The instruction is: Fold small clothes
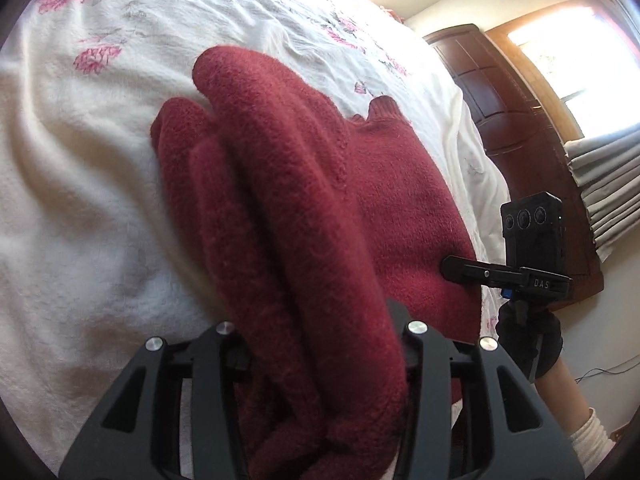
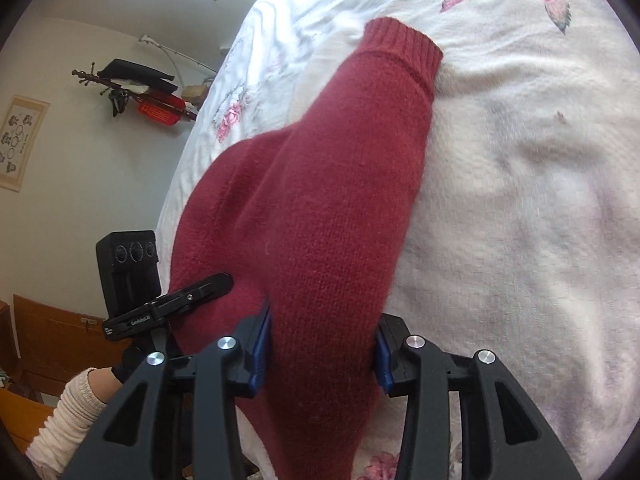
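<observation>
Bunched red sweater [image 1: 304, 208] fills the left gripper [image 1: 320, 360], jaws clenched on it; long axis runs away over the floral bedspread [image 1: 80, 168].

Right wrist view: right gripper [image 2: 320, 344] clamps a sleeve, cuff [image 2: 404, 50] far.

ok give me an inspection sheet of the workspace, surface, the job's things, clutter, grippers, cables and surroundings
Surface: bed with a white floral bedspread, wrinkled.
Job's things: one dark red knit sweater lying on the bedspread, bunched in thick folds on the left-gripper side; ribbed cuff resting on the bedspread.
Clutter: nothing seen on the bed besides the sweater.
Grippers: left gripper shut on bunched sweater fabric; right gripper shut on the sweater, blue-padded fingers pressing it.
Cables: thin dark cable on the floor.
Surroundings: dark wooden cabinet, bright window, framed picture on the wall, rack holding dark items.
</observation>
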Available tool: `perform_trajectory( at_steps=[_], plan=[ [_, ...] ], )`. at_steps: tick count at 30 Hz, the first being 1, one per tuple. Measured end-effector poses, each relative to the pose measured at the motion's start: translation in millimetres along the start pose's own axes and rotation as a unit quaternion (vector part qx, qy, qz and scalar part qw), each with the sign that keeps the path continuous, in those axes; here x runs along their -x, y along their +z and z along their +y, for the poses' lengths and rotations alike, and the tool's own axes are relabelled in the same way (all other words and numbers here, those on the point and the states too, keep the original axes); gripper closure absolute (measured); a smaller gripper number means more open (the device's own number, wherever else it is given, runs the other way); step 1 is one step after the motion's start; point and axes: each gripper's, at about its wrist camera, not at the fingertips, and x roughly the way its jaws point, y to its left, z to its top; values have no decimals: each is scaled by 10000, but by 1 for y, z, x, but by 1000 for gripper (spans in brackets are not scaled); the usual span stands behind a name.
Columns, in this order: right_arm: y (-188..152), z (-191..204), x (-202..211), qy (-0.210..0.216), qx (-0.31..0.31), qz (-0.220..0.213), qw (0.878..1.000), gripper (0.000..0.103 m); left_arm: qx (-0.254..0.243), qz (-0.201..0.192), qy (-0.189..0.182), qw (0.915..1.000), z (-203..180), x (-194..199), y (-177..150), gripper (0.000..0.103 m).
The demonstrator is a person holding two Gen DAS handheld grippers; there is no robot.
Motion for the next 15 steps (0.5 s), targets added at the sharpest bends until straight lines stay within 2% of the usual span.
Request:
perform_trajectory(
  at_steps=[3, 5, 7, 10, 13, 15],
  plan=[
    [-6, -15, -9, 84, -225, 28, 9997, 57, -19, -107, -24, 9999, 8, -6, -9, 49],
    [-12, -18, -7, 83, -220, 44, 9997, 50, -26, -109, -41, 9999, 10, -6, -13, 45],
    [-17, -15, 1, 45, -145, 65, 9999, 44, -26, -46, -19, 10000, 11, -1, -8, 45],
    [-33, -13, 14, -56, -116, 95, 9999, 41, -166, -7, 63, 9998, 12, 20, -18, 42],
    [-59, -16, 14, -96, -102, 305, 9994, 42, -251, -47, 149, 9996, 11, 39, -29, 36],
    [-71, -12, 10, -203, 4, 451, 9988, 56, -354, -51, 294, 9989, 11, 46, -34, 36]
  ],
)
